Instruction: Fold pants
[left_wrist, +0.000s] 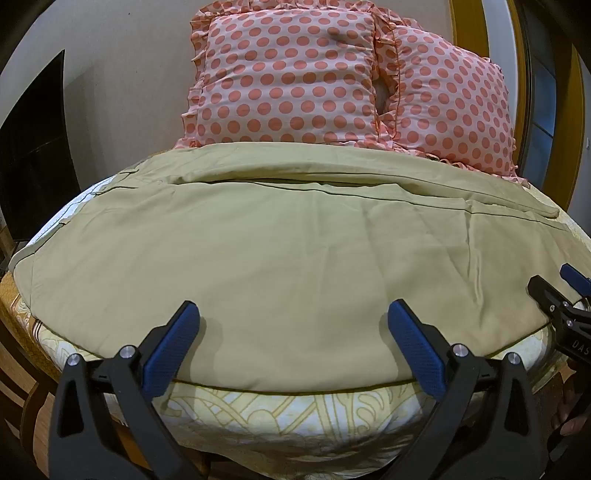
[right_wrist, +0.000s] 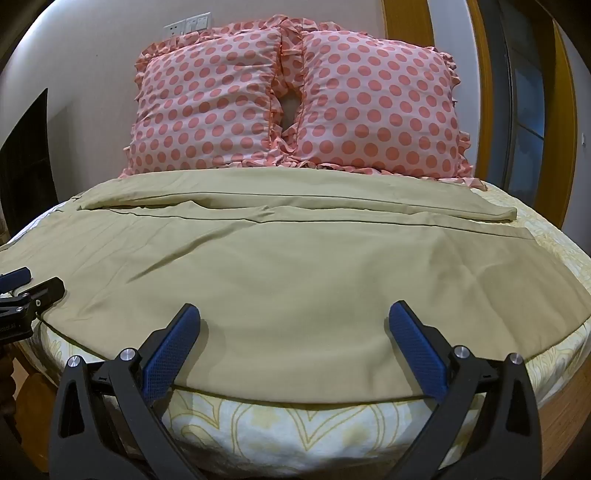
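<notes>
- Left gripper (left_wrist: 293, 314) is hovering with its jaws spread wide over the near edge of the pants (left_wrist: 280, 251), gripping nothing; its blue pads (left_wrist: 173, 347) are sitting just above the cloth, and whether they are touching it cannot be told.
- Right gripper (right_wrist: 294, 315) is standing released in the same way, jaws wide apart and holding nothing, poised over the near hem of the pants (right_wrist: 295, 266).
- Both grippers are pointing forward along the bed toward the pillows, side by side and near each other: the right one is showing at the right edge of the left wrist view, and the left one at the left edge of the right wrist view.
- The pants, khaki-coloured, are lying spread flat across the bed (right_wrist: 303, 421), covering most of its width, with one leg lying folded as a long strip along the far side.
- Light creases are running across the cloth, and its near edge is lying along the front edge of the patterned yellow-and-white sheet.
- Two pink pillows (right_wrist: 295, 103) with orange dots and ruffled edges are leaning upright against the wall behind the pants, touching each other.
- A dark screen (left_wrist: 33, 155) is standing to the left of the bed, and a yellow door frame (right_wrist: 406, 26) is rising at the right, well apart from the pants.
</notes>
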